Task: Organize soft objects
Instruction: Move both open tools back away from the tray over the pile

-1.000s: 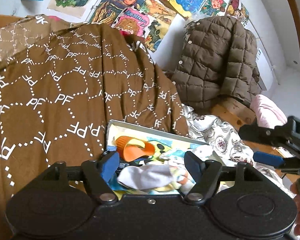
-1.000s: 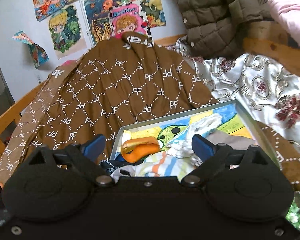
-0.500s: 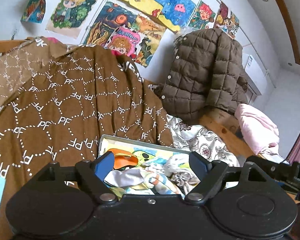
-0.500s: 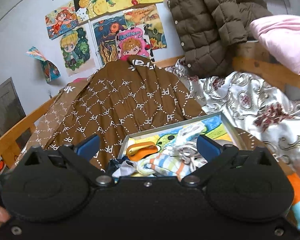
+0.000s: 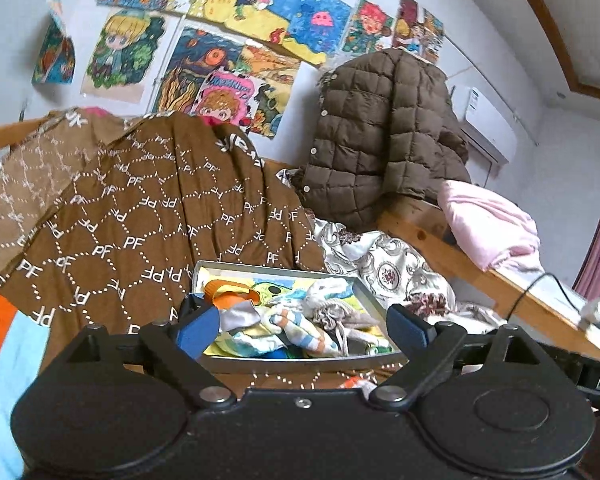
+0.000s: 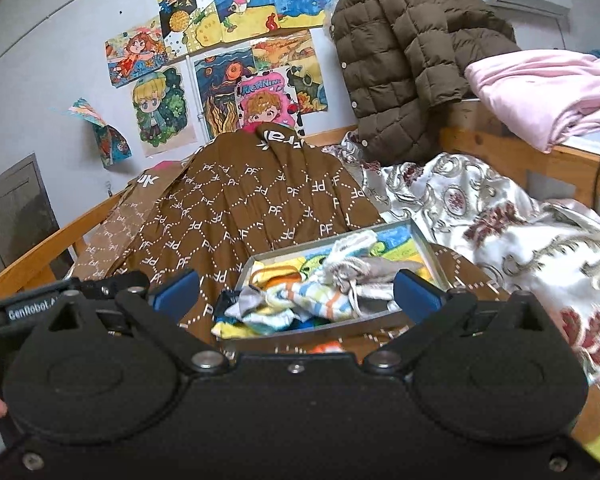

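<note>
A shallow grey tray (image 5: 300,360) with a cartoon lining lies on a brown blanket. It holds a heap of soft things: an orange piece (image 5: 228,296), a striped sock (image 5: 300,334) and a pale drawstring pouch (image 5: 332,300). My left gripper (image 5: 302,326) hangs short of the tray's near wall, its jaws opening, nothing between them. In the right wrist view the same tray (image 6: 308,330), striped sock (image 6: 300,300) and pouch (image 6: 360,270) lie ahead. My right gripper (image 6: 297,292) stands open and empty on the near side of the tray.
The brown PF-patterned blanket (image 5: 140,220) rises behind the tray. A silver floral quilt (image 6: 480,216) lies to the right. A brown puffer jacket (image 5: 380,140) and a pink folded cloth (image 5: 488,224) rest on the wooden bed rail (image 5: 480,272). A small orange scrap (image 6: 328,347) lies before the tray.
Both grippers have drawn back from the tray and risen a little, so it looks smaller and farther. Both pairs of jaws stand wider. The heap in the tray has shifted.
</note>
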The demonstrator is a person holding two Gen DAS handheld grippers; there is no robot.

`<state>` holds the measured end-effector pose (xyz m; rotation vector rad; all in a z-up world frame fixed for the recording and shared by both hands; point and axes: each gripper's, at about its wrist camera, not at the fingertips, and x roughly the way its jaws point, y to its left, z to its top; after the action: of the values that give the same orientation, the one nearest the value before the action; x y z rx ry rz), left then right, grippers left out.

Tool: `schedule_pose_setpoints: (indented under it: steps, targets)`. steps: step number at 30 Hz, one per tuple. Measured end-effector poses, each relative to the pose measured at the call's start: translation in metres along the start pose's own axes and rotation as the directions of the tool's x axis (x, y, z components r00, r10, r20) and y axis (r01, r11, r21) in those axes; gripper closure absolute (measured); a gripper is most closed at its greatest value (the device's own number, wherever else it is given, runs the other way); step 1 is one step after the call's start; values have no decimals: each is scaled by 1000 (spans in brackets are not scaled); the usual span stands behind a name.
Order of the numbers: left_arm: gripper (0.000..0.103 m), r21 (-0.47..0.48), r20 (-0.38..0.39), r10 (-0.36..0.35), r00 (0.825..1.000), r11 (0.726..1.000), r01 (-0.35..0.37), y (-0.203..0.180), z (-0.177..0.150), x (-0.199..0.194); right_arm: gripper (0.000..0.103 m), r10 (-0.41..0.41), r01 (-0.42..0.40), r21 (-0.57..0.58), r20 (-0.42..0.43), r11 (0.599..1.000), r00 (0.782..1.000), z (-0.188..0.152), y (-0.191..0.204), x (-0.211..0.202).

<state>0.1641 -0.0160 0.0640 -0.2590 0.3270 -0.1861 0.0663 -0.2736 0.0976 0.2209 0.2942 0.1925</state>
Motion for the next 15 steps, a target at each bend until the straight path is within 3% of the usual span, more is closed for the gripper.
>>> schedule_pose_setpoints:
  steps: [15]
  targets:
    - [9,72,-49,47,998,996,-44,-17,-42,-64,1,-57,56,27,4,998,998,-53,-10,-89]
